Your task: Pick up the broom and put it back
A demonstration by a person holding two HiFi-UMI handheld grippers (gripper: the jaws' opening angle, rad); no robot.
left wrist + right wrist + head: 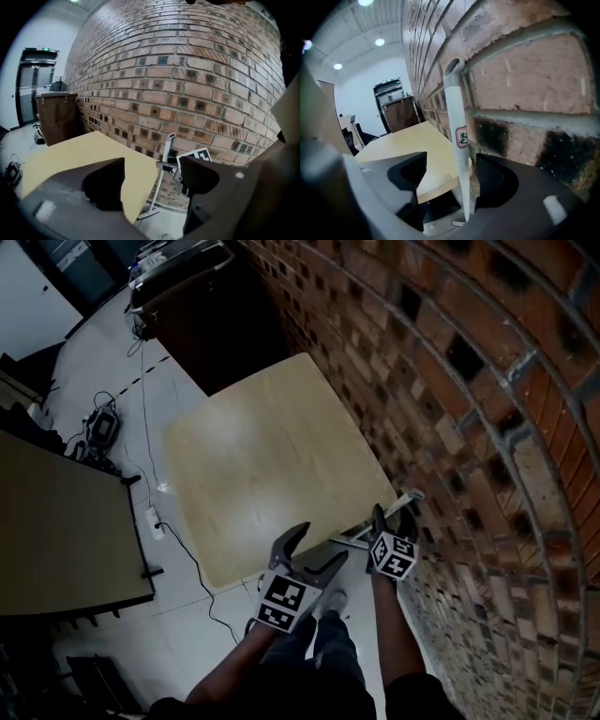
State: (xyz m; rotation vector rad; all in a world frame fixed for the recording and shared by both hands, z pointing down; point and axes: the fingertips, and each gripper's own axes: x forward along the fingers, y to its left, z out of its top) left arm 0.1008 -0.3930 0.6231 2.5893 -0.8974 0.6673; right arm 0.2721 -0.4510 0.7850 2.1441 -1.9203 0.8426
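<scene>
Brick wall (pixel 450 381) rises beside a pale wooden table (pixel 262 456), and the broom (pixel 457 117) leans upright against the bricks just off the table's corner. The right gripper (pixel 450 173) has its jaws partly apart around the white handle, which sits close to one jaw with a gap on the other side, so there is no grip yet. The left gripper (pixel 152 176) hangs wide and empty nearby. Centring the handle before squeezing should stop it sliding along the wall.

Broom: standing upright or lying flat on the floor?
Nearly upright: the broom leans against the brick wall, its head on the floor.
</scene>
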